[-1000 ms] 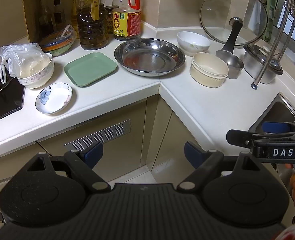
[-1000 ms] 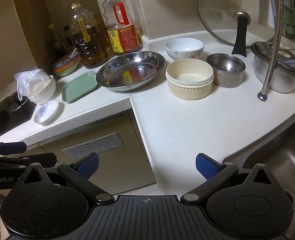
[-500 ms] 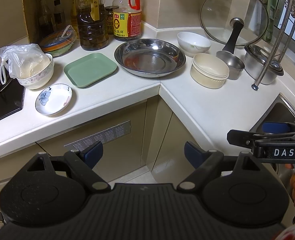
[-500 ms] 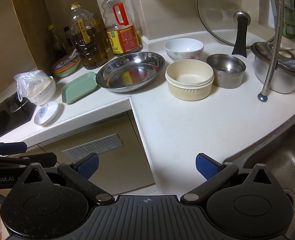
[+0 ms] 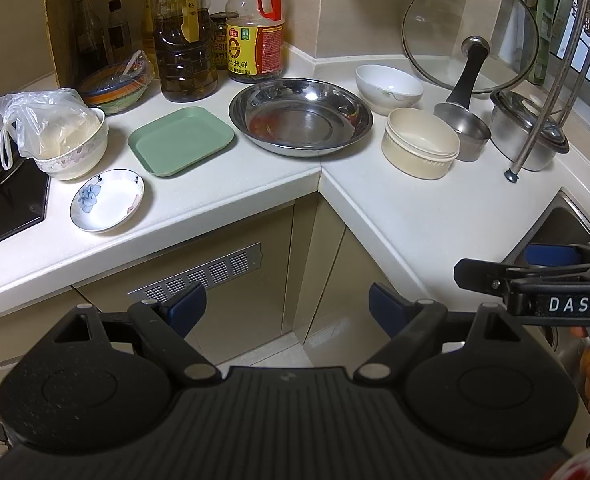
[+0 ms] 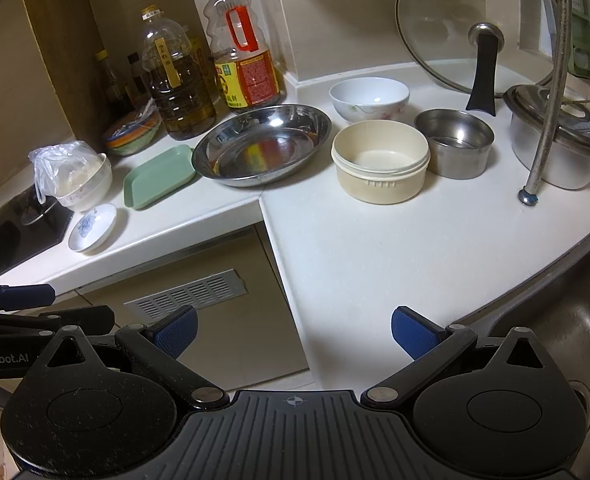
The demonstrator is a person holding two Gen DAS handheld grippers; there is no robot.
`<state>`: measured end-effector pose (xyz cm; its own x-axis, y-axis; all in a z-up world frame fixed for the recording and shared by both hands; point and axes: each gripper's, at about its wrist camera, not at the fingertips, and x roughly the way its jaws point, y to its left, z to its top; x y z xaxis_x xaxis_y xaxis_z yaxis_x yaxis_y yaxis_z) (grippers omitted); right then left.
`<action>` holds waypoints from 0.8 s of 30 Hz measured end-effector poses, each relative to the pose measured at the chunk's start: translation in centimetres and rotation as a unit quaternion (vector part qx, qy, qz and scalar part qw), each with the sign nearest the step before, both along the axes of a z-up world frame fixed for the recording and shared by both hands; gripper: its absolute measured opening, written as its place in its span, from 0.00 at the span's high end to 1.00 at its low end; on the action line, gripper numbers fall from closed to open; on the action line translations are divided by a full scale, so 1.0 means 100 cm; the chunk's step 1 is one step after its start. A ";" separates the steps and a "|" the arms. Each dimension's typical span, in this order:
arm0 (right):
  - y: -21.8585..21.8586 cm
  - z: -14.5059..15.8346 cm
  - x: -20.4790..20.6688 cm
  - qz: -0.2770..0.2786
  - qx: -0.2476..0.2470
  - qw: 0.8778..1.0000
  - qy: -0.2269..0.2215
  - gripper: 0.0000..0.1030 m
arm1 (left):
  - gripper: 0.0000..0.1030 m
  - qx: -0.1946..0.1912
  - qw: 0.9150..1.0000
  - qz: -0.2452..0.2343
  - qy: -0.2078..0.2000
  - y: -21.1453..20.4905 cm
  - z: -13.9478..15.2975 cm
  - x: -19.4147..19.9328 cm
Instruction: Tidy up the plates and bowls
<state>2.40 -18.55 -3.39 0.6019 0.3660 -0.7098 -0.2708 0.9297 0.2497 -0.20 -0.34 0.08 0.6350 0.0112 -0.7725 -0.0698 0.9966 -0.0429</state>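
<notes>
1. Left gripper (image 5: pixel 287 306): jaws spread wide, nothing between them. It hangs in front of the cabinet doors, below and short of the counter edge (image 5: pixel 223 204).
2. Right gripper (image 6: pixel 293 330): jaws also wide, holding nothing, at the inner corner of the counter, with bare worktop just ahead of the right-hand pad.
3. All dishes lie well ahead of both sets of jaws, none touched.
4. Left run of the counter, from the left view: floral saucer (image 5: pixel 107 200) closest to the front edge; bagged bowl (image 5: pixel 73 148) behind it, next to the hob (image 5: pixel 3 208); green square plate (image 5: pixel 181 140) to the saucer's right.
5. At the corner: steel basin (image 5: pixel 301 116), its rim just beside the green plate.
6. Right run: cream round tub (image 6: pixel 381 166) next to the basin, white bowl (image 6: pixel 369 98) behind it, small steel pot (image 6: pixel 455 142) to its right, close or touching; cannot tell which.
7. Behind these: oil bottles (image 6: pixel 179 84) against the wall, a stack of coloured bowls (image 6: pixel 133 136), a glass lid (image 6: pixel 467 28) leaning upright, a lidded steel pot (image 6: pixel 559 140) under a rack leg (image 6: pixel 529 196).
8. Open room: a broad bare stretch of worktop between the cream tub and the sink (image 6: pixel 575 300); a narrower bare strip along the front edge of the left run, right of the saucer.
</notes>
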 end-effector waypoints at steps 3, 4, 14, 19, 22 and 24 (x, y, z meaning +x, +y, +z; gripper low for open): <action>0.000 0.000 0.000 0.000 0.000 1.000 0.000 0.00 | 0.15 0.000 1.000 0.000 0.000 0.000 0.000 0.000; 0.000 0.000 0.000 0.000 0.000 1.000 0.000 0.00 | 0.15 0.000 1.000 0.000 0.000 0.000 0.000 0.000; 0.000 0.001 0.002 0.001 0.001 1.000 0.000 0.00 | 0.15 0.000 1.000 -0.001 0.000 0.000 0.000 0.000; 0.000 0.002 0.002 0.000 0.002 1.000 -0.001 0.00 | 0.15 0.001 1.000 0.000 0.001 0.001 0.000 0.001; 0.000 0.003 0.003 0.001 0.004 1.000 0.000 0.00 | 0.15 0.000 1.000 0.000 0.001 0.001 0.000 0.001; 0.000 0.003 0.003 0.001 0.003 1.000 0.000 0.00 | 0.15 0.000 1.000 0.000 0.001 0.001 0.000 0.001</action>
<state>2.67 -18.58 -3.11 0.6022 0.3713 -0.7068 -0.2721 0.9277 0.2555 -0.10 -0.20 0.08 0.6338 0.0112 -0.7734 -0.0691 0.9967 -0.0422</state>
